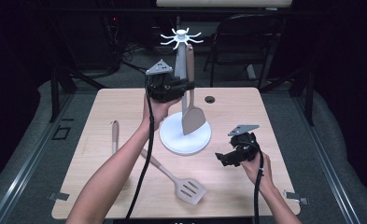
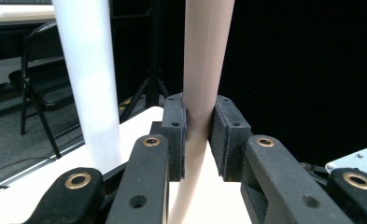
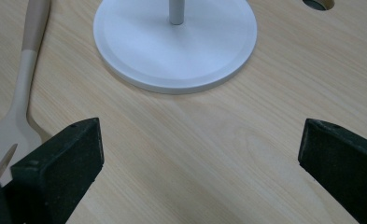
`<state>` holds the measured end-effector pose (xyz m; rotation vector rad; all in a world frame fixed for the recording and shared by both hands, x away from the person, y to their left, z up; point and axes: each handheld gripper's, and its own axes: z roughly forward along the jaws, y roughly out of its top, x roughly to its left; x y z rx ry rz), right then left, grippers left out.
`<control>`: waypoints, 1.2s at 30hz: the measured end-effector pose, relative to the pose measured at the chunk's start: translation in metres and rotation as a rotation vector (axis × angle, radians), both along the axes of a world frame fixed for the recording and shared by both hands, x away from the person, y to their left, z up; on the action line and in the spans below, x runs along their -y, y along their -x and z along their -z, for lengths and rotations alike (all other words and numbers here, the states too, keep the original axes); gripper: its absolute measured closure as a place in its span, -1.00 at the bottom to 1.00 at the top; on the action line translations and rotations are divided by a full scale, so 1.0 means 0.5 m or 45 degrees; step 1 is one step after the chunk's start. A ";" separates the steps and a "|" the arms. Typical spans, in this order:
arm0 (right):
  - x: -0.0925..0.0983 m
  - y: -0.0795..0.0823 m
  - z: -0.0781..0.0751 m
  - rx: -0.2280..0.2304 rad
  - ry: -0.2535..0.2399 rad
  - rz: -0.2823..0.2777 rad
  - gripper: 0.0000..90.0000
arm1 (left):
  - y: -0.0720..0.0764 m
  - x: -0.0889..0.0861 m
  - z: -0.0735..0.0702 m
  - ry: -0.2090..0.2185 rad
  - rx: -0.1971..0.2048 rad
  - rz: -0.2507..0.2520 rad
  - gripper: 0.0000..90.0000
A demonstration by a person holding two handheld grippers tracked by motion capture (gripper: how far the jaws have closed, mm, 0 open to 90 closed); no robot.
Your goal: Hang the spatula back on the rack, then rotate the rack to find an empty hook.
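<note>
A white utensil stand (image 1: 180, 65) with hooks at its top rises from a round base (image 1: 172, 140) at the table's middle. A solid beige spatula (image 1: 193, 119) hangs upright beside the pole, blade down over the base. My left gripper (image 1: 188, 86) is shut on its handle (image 2: 203, 88), and the white pole (image 2: 90, 79) stands just to the left of the jaws. Whether the handle's top sits on a hook I cannot tell. My right gripper (image 1: 225, 157) is open and low over the table, right of the base (image 3: 172, 46), holding nothing.
A slotted beige spatula (image 1: 188, 189) lies on the table near the front, seen also as the slotted spatula (image 3: 13, 121) at the left of the right gripper view. Another utensil (image 1: 115, 135) lies left, partly under my forearm. A cable hole (image 1: 210, 99) and a chair (image 1: 246, 37) are behind.
</note>
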<state>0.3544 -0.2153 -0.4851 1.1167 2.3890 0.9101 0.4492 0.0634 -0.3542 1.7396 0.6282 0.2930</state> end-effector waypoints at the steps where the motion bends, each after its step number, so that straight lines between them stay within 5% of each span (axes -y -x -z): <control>1: 0.000 0.000 0.000 -0.006 0.005 -0.004 -1.00 | 0.000 -0.001 0.001 0.004 0.003 -0.002 0.70; 7: 0.001 -0.001 0.001 -0.010 0.007 -0.002 -1.00 | -0.002 -0.013 0.006 0.038 -0.002 0.008 0.57; 13: 0.002 -0.002 0.004 -0.027 0.014 0.007 -1.00 | 0.001 -0.041 0.017 0.023 -0.005 -0.005 0.05; 26: 0.007 -0.008 0.012 -0.059 0.029 0.011 -1.00 | -0.002 -0.108 0.020 -0.010 -0.004 -0.087 -0.63; 32: 0.009 -0.009 0.014 -0.063 0.029 0.012 -1.00 | -0.003 -0.130 -0.002 0.002 -0.002 -0.135 -0.64; 36: 0.012 -0.009 0.015 -0.065 0.034 0.015 -1.00 | -0.002 -0.138 -0.015 0.012 0.028 -0.166 -0.27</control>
